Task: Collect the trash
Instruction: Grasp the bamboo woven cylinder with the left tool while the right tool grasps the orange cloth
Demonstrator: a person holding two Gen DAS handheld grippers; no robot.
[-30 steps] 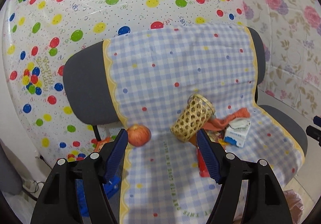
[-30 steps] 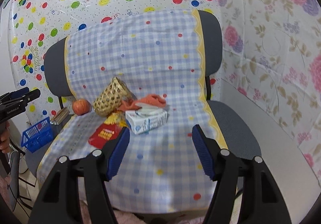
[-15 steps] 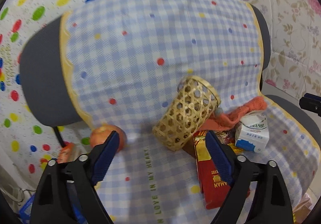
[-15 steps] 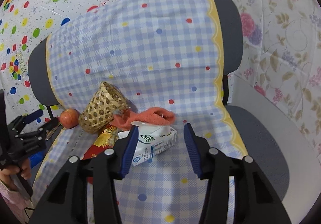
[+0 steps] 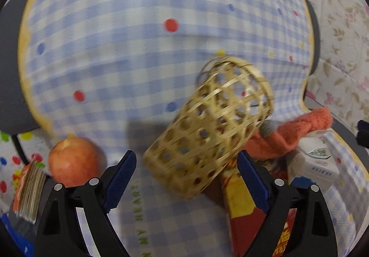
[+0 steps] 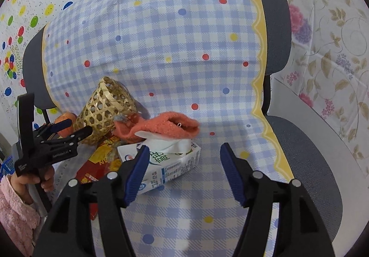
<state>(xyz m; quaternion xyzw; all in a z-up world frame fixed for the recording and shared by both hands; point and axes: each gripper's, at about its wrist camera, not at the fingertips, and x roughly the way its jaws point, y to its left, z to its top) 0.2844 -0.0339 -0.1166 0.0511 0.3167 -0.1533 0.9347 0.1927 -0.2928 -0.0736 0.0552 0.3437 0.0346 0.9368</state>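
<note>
A woven bamboo basket [image 5: 207, 128] lies tipped on its side on the checked chair seat, mouth up and to the right; it also shows in the right wrist view [image 6: 103, 109]. My left gripper [image 5: 186, 164] is open, its fingers either side of the basket's base, apart from it. A white milk carton [image 6: 170, 160] lies under an orange sock [image 6: 166, 128]. A red and yellow wrapper [image 5: 244, 208] lies flat beside the basket. My right gripper [image 6: 182, 164] is open, just in front of the carton, empty.
An apple [image 5: 73, 160] sits at the seat's left edge. The chair's checked cloth [image 6: 161, 38] covers seat and back. A blue basket [image 6: 7, 164] stands left of the chair. Floral wall covering [image 6: 334, 26] is at the right.
Both grippers have moved in closer to the seat. The left one now brackets the basket's base; the right one has closed in on the milk carton.
</note>
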